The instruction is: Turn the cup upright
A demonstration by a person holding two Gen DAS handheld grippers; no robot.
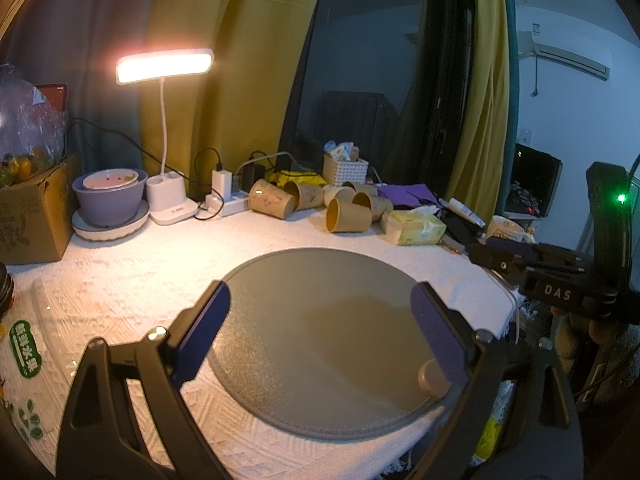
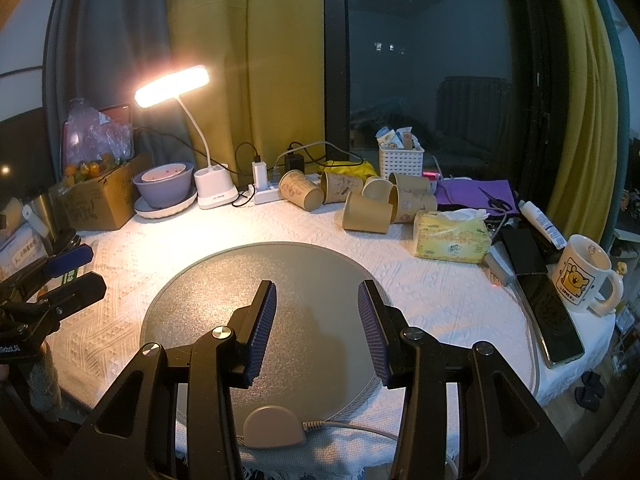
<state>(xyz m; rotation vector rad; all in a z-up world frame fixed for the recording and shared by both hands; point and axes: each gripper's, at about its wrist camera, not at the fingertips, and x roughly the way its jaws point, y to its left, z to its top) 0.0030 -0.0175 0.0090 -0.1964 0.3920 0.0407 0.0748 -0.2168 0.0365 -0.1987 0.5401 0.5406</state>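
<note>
Several brown paper cups lie on their sides in a heap at the back of the table; they also show in the right wrist view. My left gripper is open and empty over the round grey mat. My right gripper is open and empty over the same mat, well short of the cups. The right gripper also shows at the right edge of the left wrist view, and the left gripper at the left edge of the right wrist view.
A lit desk lamp, purple bowl, cardboard box and power strip stand at the back left. A tissue pack, white mug, phone and white basket sit to the right. The table edge drops off right.
</note>
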